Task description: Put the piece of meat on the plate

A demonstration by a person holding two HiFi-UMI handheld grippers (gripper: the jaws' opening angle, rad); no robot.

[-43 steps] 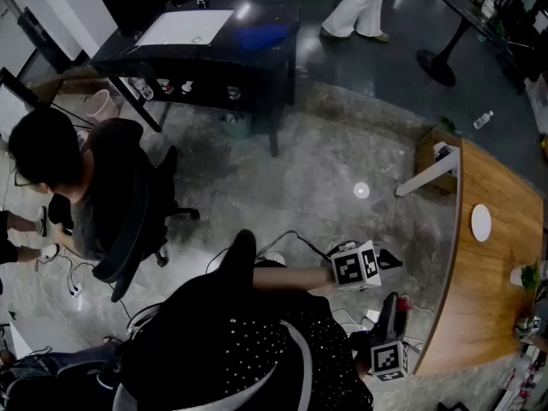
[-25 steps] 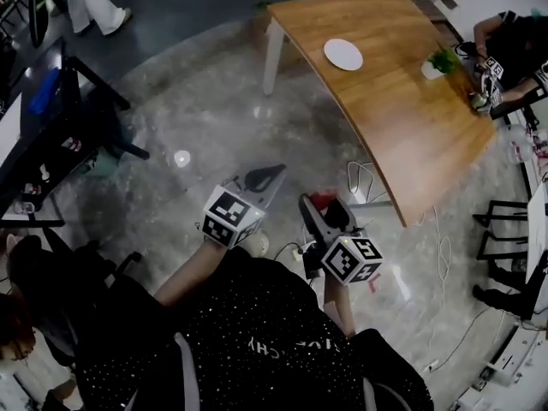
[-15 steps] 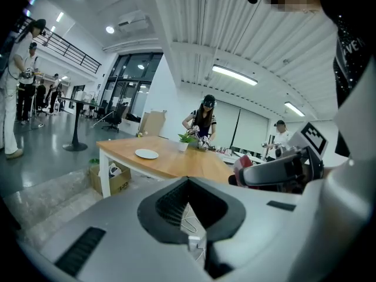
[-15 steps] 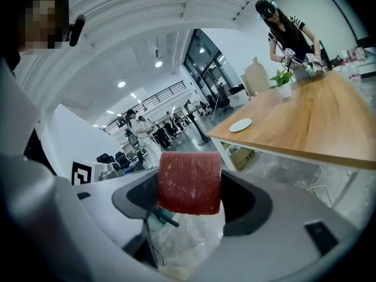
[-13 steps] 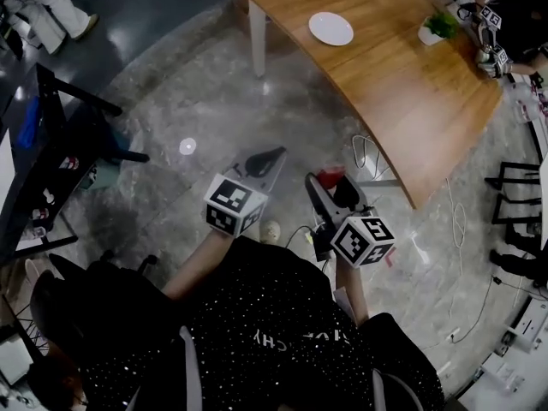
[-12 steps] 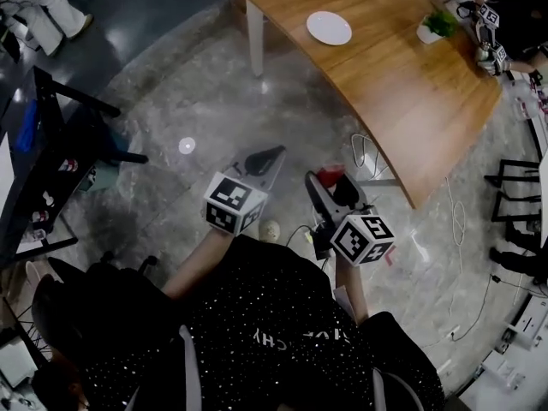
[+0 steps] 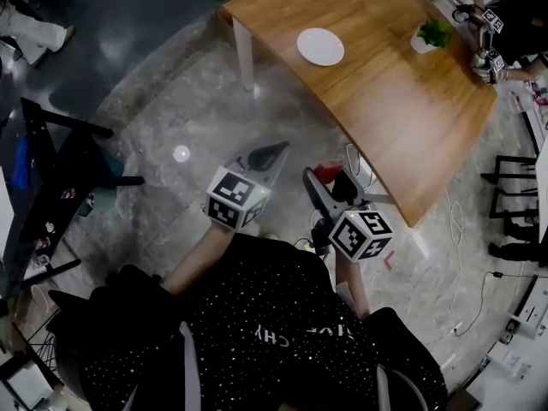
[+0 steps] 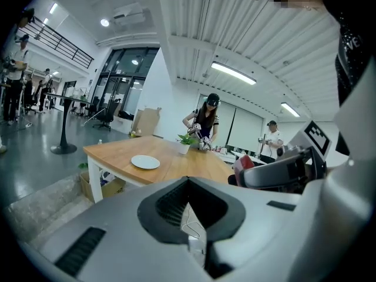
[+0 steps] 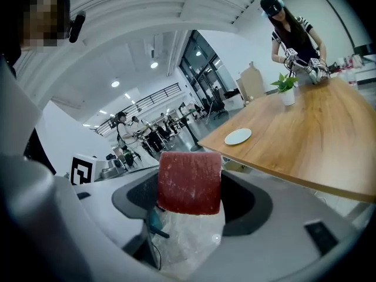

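Observation:
A red block of meat (image 9: 189, 183) sits clamped between the jaws of my right gripper (image 9: 189, 188). In the head view that right gripper (image 7: 330, 178) is held over the floor, short of the wooden table (image 7: 402, 101), with the meat (image 7: 325, 171) at its tip. The white plate (image 7: 320, 46) lies bare near the table's far left corner. The plate (image 9: 238, 136) lies well ahead of the meat. My left gripper (image 7: 274, 152) hangs beside the right one, shut and holding nothing. From the left gripper (image 8: 189, 184) the plate (image 8: 145, 162) shows ahead.
A small potted plant (image 7: 435, 34) stands at the table's far end, where another person (image 7: 501, 24) works with grippers. A black desk (image 7: 51, 169) stands to the left. Cables (image 7: 360, 165) lie on the floor by the table leg. A cardboard box (image 8: 100, 187) sits under the table.
The view has swung round from the black desk to the wooden table, which has drawn slightly nearer. Both grippers stay in front of me, the meat still in the right one.

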